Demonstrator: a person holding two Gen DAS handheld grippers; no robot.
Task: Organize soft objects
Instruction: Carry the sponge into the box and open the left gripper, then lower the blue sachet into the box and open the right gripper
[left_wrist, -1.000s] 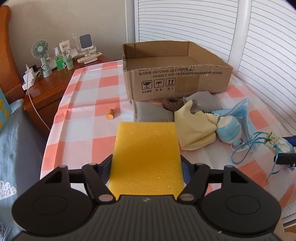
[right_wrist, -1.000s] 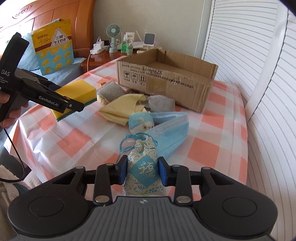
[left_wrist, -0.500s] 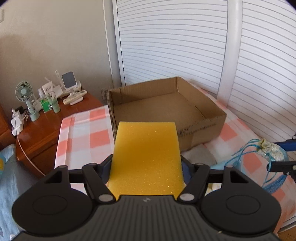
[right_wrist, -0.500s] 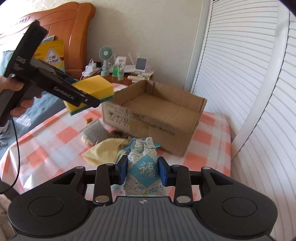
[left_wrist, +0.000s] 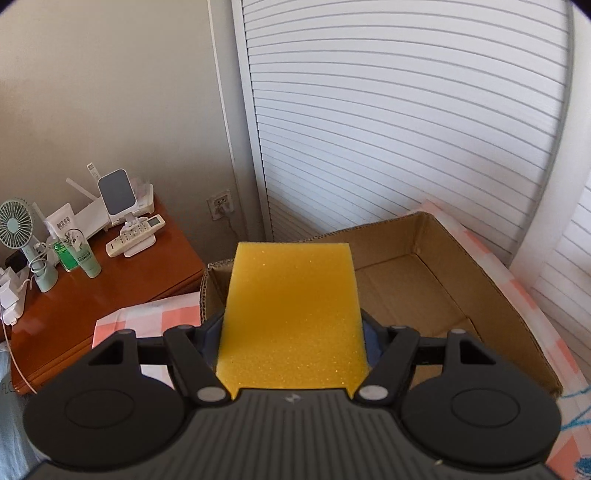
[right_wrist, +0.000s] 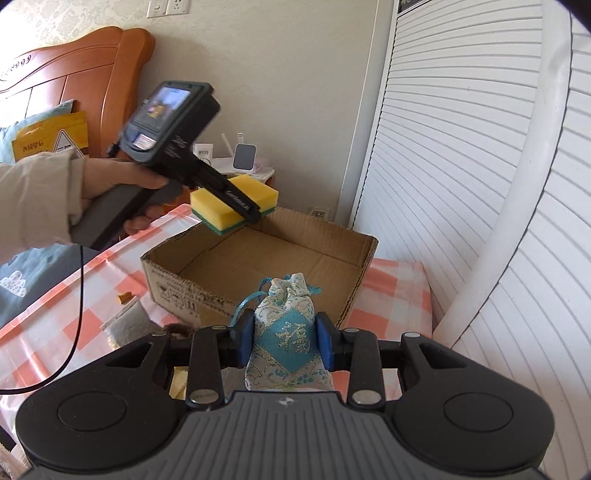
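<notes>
Your left gripper (left_wrist: 293, 332), clamped on the yellow foam sponge with the green scouring base (left_wrist: 291, 314), has swung up off the checked cloth and now hangs over the near-left corner of the open, empty brown cardboard box (left_wrist: 424, 280), its jaws having just eased slightly, so the drop looks close. Your right gripper (right_wrist: 284, 345) has lifted too, narrow on the blue-and-white brocade drawstring pouch (right_wrist: 286, 339), short of the box's front wall, probably next in

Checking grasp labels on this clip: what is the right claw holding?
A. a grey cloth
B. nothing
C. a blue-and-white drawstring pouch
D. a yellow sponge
C: in the right wrist view, the right claw is shut on the blue-and-white drawstring pouch; the yellow sponge sits in the left claw.
</notes>
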